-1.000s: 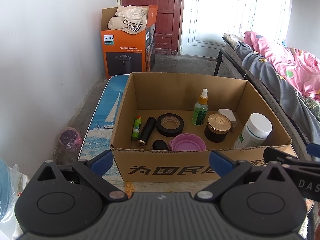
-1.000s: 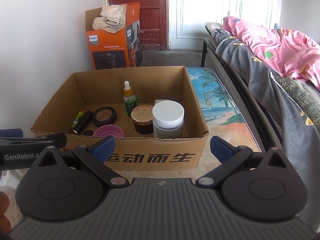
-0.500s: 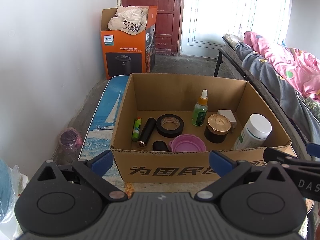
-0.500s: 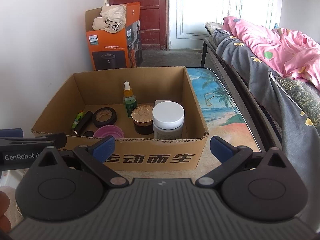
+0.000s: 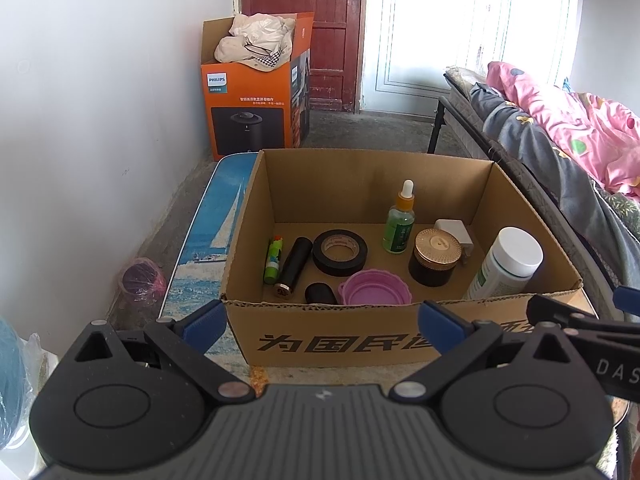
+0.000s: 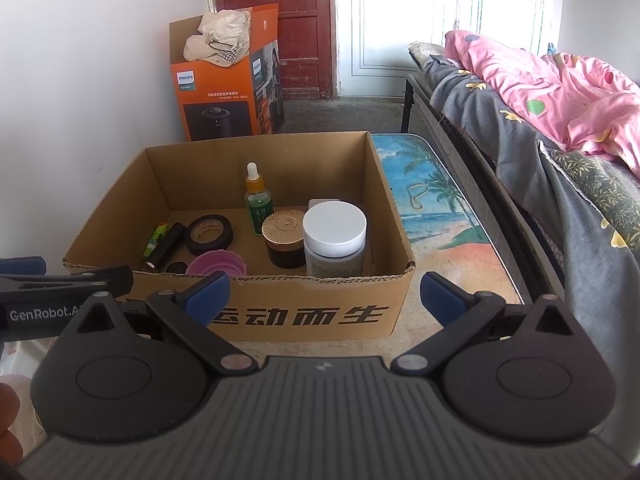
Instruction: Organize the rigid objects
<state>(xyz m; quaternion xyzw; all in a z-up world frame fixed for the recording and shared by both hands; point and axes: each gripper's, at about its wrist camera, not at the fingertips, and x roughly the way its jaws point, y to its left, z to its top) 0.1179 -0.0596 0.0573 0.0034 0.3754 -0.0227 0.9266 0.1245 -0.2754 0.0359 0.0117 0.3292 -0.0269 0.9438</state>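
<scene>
Nearest the viewer, two hand-held grippers sit side by side in front of an open cardboard box (image 5: 332,340) that rests on a low table (image 6: 436,216) printed with a beach scene. The left gripper (image 5: 322,322) has its blue-padded fingers spread wide and holds nothing; the right gripper (image 6: 324,296) is equally wide apart and empty. Every small item lies ahead of both grippers, inside the box, beyond its near wall. Closest behind that wall are a purple scalloped lid (image 5: 374,288) and a small black cap (image 5: 320,293). At the near right stands a white-capped bottle (image 6: 335,238), directly ahead of the right gripper, which looks the nearer one to it. Left of centre, a black tube (image 5: 293,266) and a slim green stick (image 5: 273,259) lie flat, long axes running near to far. Farther in are a roll of black tape (image 5: 339,252), a dark jar with a gold lid (image 5: 435,255), a white plug (image 5: 456,235) and an upright green dropper bottle (image 5: 401,220). Past the table stands an orange carton (image 5: 250,116).
</scene>
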